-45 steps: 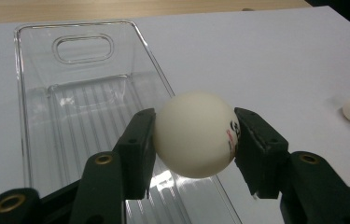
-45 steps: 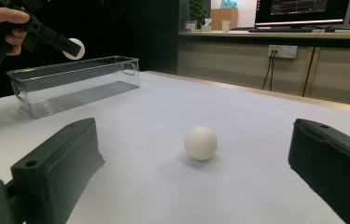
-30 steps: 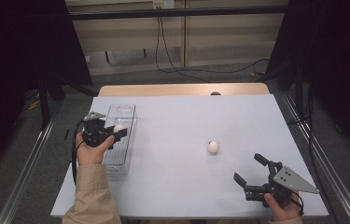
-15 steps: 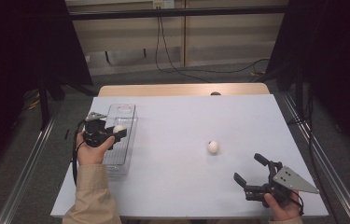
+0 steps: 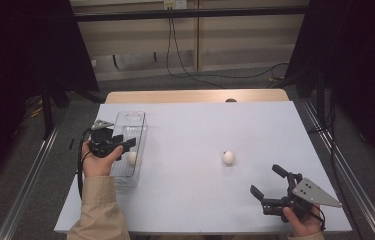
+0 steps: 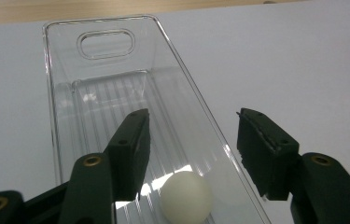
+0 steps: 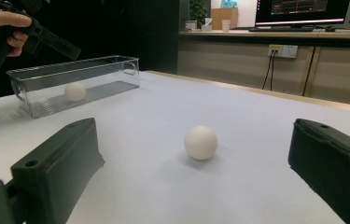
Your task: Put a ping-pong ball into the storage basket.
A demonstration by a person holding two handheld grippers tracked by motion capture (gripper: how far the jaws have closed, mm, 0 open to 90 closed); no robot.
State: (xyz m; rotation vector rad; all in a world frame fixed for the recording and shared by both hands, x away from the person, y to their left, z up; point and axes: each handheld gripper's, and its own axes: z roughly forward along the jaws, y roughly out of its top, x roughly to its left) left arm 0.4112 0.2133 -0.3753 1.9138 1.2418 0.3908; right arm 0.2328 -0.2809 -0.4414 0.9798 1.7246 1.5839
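Left claw (image 6: 191, 154) just opened, jaws apart over smooth white ball (image 6: 185, 198) lying in clear ribbed plastic bin (image 6: 60, 93); right claw (image 5: 271, 186) wide open, empty.

The white tabletop (image 5: 195, 130) is bright in the high view, but the room around it is very dark, almost black at both sides. The light seems to come from above, because the ball (image 5: 228, 157) on the open tabletop has only a small soft shadow right under it. In the left gripper view the clear box (image 6: 65, 70) has shiny white spots on its ribbed floor, and the black tool arms at the bottom look a bit soft. In the right gripper view the near tool arms are big and blurry, the ball (image 7: 201, 142) is sharp, and the screens (image 7: 303, 7) far behind glow brightly. The high view is a little grainy.
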